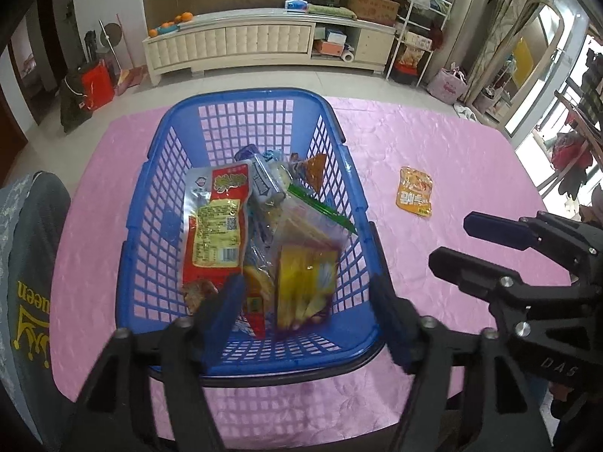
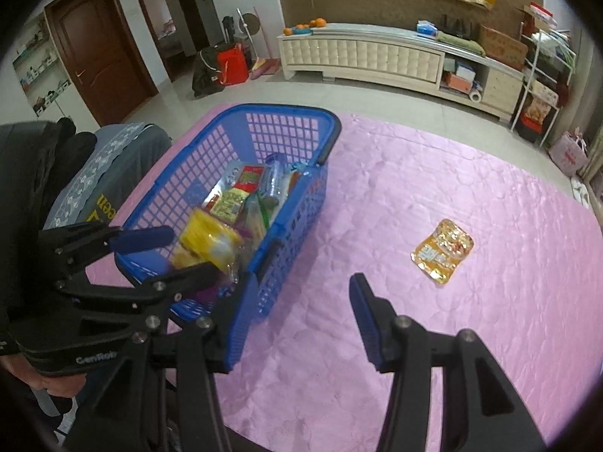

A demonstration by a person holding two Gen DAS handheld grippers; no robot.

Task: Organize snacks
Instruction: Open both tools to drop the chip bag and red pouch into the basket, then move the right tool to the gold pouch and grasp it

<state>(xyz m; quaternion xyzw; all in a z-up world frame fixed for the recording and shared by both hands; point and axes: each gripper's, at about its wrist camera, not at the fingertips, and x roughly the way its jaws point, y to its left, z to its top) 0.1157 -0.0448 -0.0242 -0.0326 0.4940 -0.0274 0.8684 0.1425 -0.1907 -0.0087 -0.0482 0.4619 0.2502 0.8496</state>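
- Over blue basket [image 1: 350, 188], left gripper [image 1: 312, 312] gapes, yellow packet [image 1: 305, 282] apparently released beneath, though blurred.
- Right gripper [image 2: 301, 320] half-open, empty; next: fetch orange pouch [image 2: 443, 250].

1. Blue basket [image 1: 341, 158], its walls an open grid.
2. Pink tablecloth [image 1: 433, 135] with a faint flower pattern.
3. Orange-yellow packet [image 1: 413, 192] out on the cloth.
4. In the basket, a red and silver packet [image 1: 216, 226] with a yellow label.
5. Beside it, a yellow packet [image 1: 305, 282].
6. Black grippers, blue pads [image 2: 363, 314].
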